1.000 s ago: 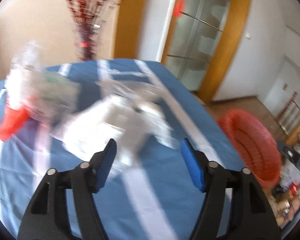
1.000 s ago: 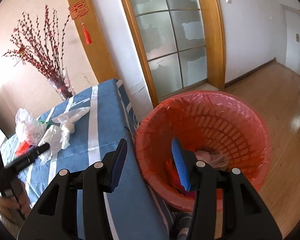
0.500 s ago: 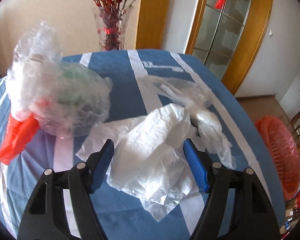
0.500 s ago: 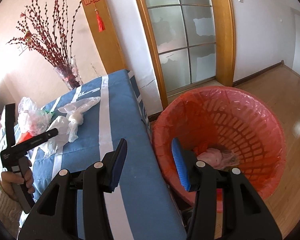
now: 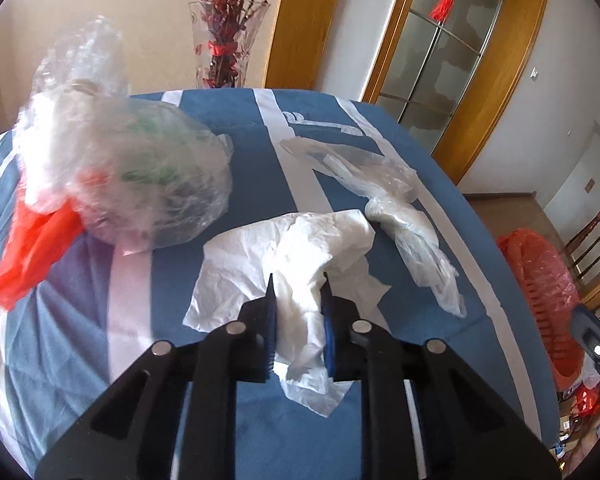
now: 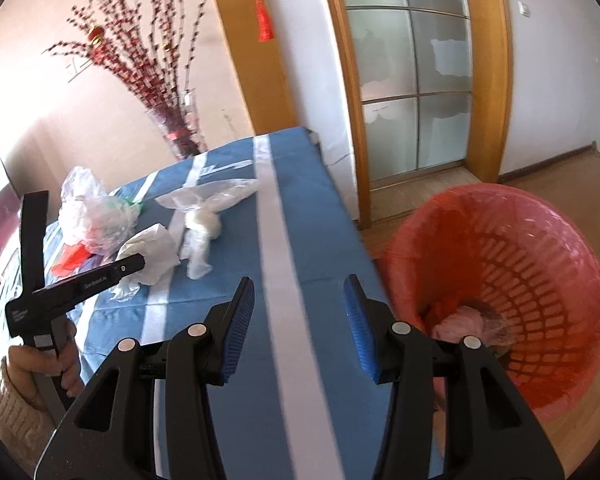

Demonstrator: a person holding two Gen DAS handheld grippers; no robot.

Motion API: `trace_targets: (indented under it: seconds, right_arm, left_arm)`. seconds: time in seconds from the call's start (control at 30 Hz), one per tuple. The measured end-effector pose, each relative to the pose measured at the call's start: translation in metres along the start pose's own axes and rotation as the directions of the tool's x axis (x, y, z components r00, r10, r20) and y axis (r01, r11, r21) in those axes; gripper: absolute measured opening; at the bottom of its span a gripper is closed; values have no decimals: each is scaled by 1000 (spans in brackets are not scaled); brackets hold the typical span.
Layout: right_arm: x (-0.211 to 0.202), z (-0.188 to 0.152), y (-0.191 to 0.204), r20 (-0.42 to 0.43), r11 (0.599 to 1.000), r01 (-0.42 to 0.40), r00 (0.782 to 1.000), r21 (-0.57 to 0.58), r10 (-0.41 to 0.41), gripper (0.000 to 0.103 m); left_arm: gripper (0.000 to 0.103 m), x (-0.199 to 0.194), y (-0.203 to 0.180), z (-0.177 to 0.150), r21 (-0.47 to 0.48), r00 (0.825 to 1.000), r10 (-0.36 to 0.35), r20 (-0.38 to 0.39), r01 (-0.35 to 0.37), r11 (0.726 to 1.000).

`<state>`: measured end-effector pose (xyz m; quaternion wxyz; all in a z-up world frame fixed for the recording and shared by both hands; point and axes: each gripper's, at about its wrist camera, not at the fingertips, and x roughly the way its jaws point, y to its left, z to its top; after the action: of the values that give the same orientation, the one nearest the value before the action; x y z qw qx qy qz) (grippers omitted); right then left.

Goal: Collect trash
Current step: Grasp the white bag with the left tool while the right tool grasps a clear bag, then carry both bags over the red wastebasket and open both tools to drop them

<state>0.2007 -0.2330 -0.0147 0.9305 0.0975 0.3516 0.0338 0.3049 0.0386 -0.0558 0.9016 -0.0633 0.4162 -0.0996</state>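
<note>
My left gripper (image 5: 298, 292) is shut on a crumpled white tissue (image 5: 300, 252) that lies on the blue striped tablecloth (image 5: 260, 160); it also shows in the right wrist view (image 6: 152, 252). A clear bag with green and red scraps (image 5: 116, 168) sits to its left, with a red plastic piece (image 5: 32, 248) under it. A clear knotted bag (image 5: 400, 208) lies to the right. My right gripper (image 6: 298, 308) is open and empty above the table's right edge, next to the red trash basket (image 6: 540, 248).
A glass vase with red branches (image 5: 220, 48) stands at the table's far edge. The red basket (image 5: 548, 292) stands on the wooden floor right of the table and holds some trash. A glass door with a wooden frame is behind it.
My left gripper has moved onto the white tissue and closed on it. My right gripper has drifted left from over the basket toward the table edge, still open.
</note>
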Motion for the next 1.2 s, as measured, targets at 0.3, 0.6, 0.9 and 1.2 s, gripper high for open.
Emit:
trace_targets:
  seconds: [0.3,0.6,0.9,1.2]
  right_arm:
    - [46,13,61,-49,994,-53,998,-99,48,48]
    - [109,35,102,-115,993,-19,993,-119,5,47]
    - [126,30,97,-166,993,25,985,-116,-45,16]
    - [87,23,75,-121,998,2,993,-67,-10,12]
  left_arm:
    - [19,-51,28,-12,-26,995,37,91,-35,999]
    - [19,-72,54,-18,-59,990,87,115,-81,995]
    - [19,-74,61,-21,-73,990,88,109,-80,994]
    - [19,-75,45,-21,-49,993,55,106,-50,998]
